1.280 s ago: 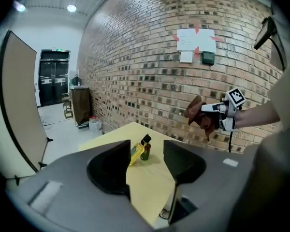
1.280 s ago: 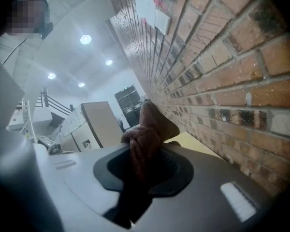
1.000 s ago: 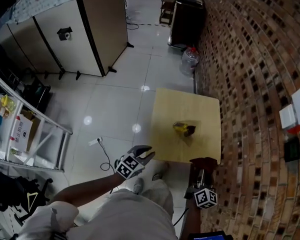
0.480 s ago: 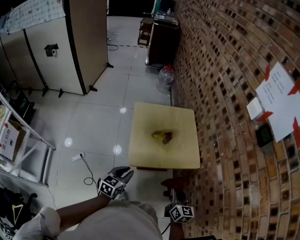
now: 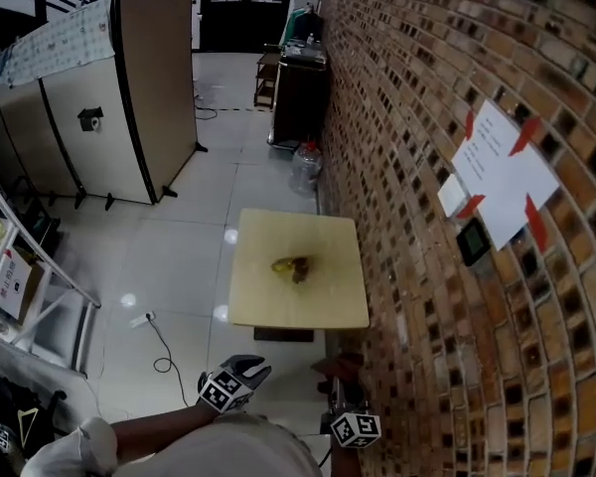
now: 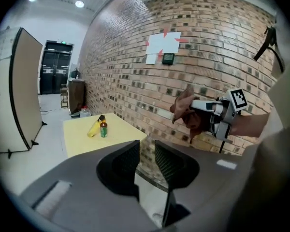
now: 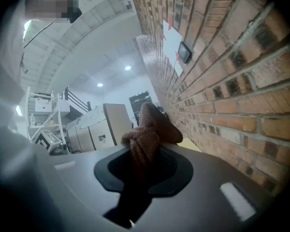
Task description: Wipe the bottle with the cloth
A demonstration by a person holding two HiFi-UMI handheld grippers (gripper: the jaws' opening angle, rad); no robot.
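Desk (image 5: 330, 298) now sits farther off vs 1 s ago; both grippers pulled back w/ the person. Small green bottle (image 6: 103, 130) stands mid-desk, just beside a yellow bottle (image 6: 93, 128) lying flat, well apart from both grippers, so prob. no wiping yet. Right gripper (image 7: 145, 166): fingers clamped on brown cloth (image 7: 150, 127), near level beside brick wall (image 5: 427, 316), ready as wiper. Left gripper (image 6: 146, 151) tilts down, fingers all but shut, empty.

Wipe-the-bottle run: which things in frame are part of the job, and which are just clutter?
Job:
- brown cloth, clamped in the right gripper
- yellow bottle and green bottle on the yellow table; which gets wiped is unclear

Lying about:
- water jug
- power strip
- taped-up paper
- partition
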